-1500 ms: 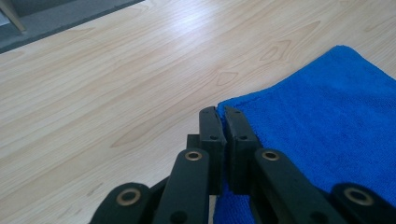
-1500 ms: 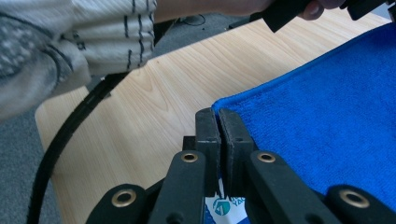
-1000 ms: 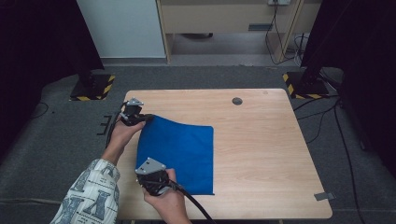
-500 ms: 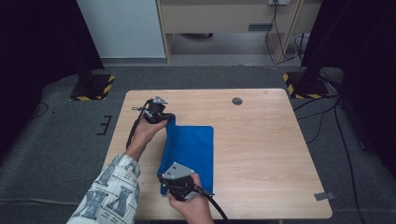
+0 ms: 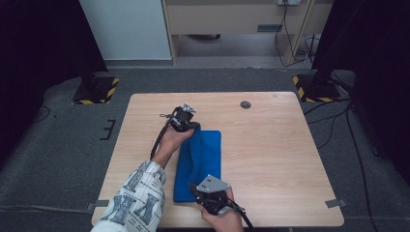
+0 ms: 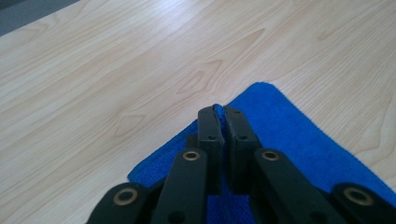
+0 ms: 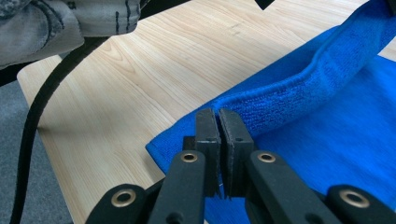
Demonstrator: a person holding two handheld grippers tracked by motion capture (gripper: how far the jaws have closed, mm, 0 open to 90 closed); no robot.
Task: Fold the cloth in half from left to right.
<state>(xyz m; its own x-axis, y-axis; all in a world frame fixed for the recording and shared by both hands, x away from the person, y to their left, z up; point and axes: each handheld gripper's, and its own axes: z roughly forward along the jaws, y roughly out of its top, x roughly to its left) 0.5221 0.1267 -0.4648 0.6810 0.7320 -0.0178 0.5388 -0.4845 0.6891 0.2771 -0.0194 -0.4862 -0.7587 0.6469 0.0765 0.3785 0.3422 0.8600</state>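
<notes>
Across the wooden table (image 5: 270, 145) lies a blue cloth (image 5: 208, 154) — left tongs (image 6: 223, 112) and right tongs (image 7: 218, 114) each clamp one corner.

Your white sleeve with dark grey print (image 5: 140, 200) covers the left forearm. Each black two-jaw gripper (image 5: 186, 124) (image 5: 200, 193) has brass-ringed pivots, a grey three-cornered plate and a trailing black cable (image 7: 39, 112).

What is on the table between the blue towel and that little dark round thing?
Nothing. In the high view, only bare wood of the table lies between the blue towel and the dark round spot.
</notes>
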